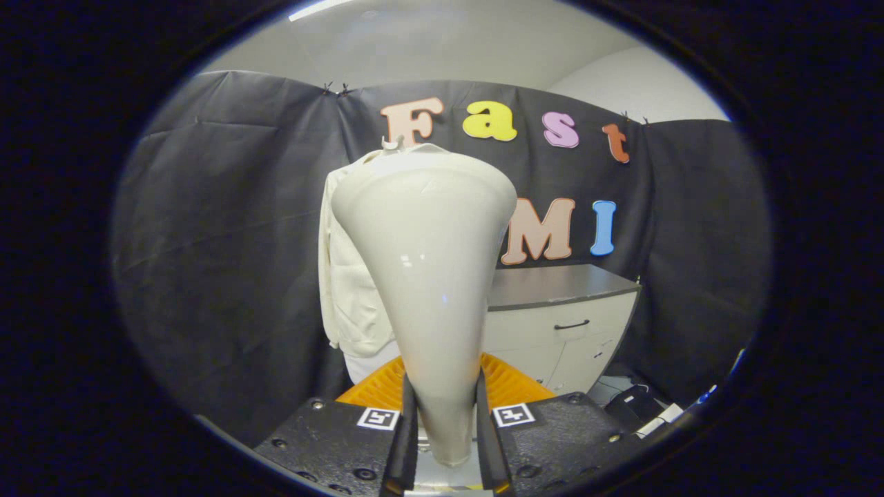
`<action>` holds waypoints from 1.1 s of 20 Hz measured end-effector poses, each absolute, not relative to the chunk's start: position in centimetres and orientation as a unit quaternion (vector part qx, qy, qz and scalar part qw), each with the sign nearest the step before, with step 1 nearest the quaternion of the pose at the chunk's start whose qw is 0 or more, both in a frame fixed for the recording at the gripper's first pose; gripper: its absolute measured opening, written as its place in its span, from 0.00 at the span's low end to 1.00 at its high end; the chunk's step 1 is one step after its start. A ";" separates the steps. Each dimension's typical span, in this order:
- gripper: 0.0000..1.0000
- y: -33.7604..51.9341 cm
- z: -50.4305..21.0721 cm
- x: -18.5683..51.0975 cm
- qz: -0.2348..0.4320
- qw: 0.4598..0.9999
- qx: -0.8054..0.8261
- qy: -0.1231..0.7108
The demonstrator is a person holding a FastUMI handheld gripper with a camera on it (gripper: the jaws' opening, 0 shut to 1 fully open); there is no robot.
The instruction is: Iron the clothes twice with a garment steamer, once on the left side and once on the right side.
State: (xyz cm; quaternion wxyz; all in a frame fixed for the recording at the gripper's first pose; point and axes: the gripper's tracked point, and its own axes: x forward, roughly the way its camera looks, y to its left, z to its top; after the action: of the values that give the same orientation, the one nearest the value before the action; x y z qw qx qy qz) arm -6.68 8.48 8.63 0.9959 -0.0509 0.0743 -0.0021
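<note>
Tool [447, 414] tight around steamer [425, 276]

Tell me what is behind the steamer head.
The gripper is shut on the steamer. Behind its head hangs the cream garment; the head covers the garment's middle and right side.

**Pale tones against black and orange**

The garment steamer [425, 276] is glossy off-white. The clothes [345, 290] behind are cream. The claw [445, 428] has black fingers with black-and-white square markers, orange ribbing beyond. The cabinet [559, 331] is white, grey-topped, black-handled.
</note>
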 end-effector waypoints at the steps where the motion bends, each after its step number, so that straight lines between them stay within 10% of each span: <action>1: 0.35 7.8 8.6 -7.3 -0.009 0.996 -0.051 0.072; 22: 0.36 4.7 7.6 -9.3 -0.035 0.998 0.001 0.042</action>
State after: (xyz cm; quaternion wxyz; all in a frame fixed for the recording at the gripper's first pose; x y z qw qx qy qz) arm -9.35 4.71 7.59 0.9985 0.0015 0.0419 -0.0353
